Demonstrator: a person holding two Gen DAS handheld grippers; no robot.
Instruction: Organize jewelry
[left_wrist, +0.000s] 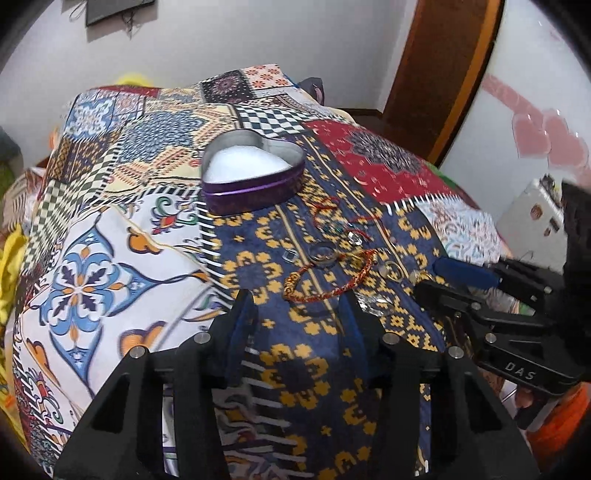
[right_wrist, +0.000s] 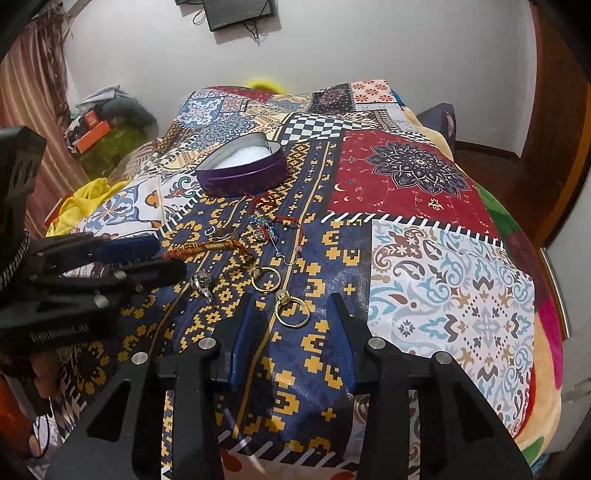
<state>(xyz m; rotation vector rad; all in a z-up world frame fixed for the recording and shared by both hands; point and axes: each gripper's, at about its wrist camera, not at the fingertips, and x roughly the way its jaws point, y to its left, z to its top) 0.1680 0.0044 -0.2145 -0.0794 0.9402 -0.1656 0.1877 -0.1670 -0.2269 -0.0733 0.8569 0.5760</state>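
Hovering over patchwork cloth (right_wrist: 424, 266): right gripper (right_wrist: 291, 306) half-open, nothing held, gold ring (right_wrist: 293, 312) lying flat between its fingertips, centre frame. Left gripper (left_wrist: 295, 299) half-open, empty; woven bracelet (left_wrist: 332, 277) just beyond tips, long axis running lower left to upper right. Heart tin (left_wrist: 253, 181) upper centre, well apart. Right hand nearer ring.

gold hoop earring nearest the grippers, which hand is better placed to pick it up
Right. The gold hoop earring lies just ahead of the right gripper, framed between its open fingers. The left gripper faces the red and gold braided bracelet instead.
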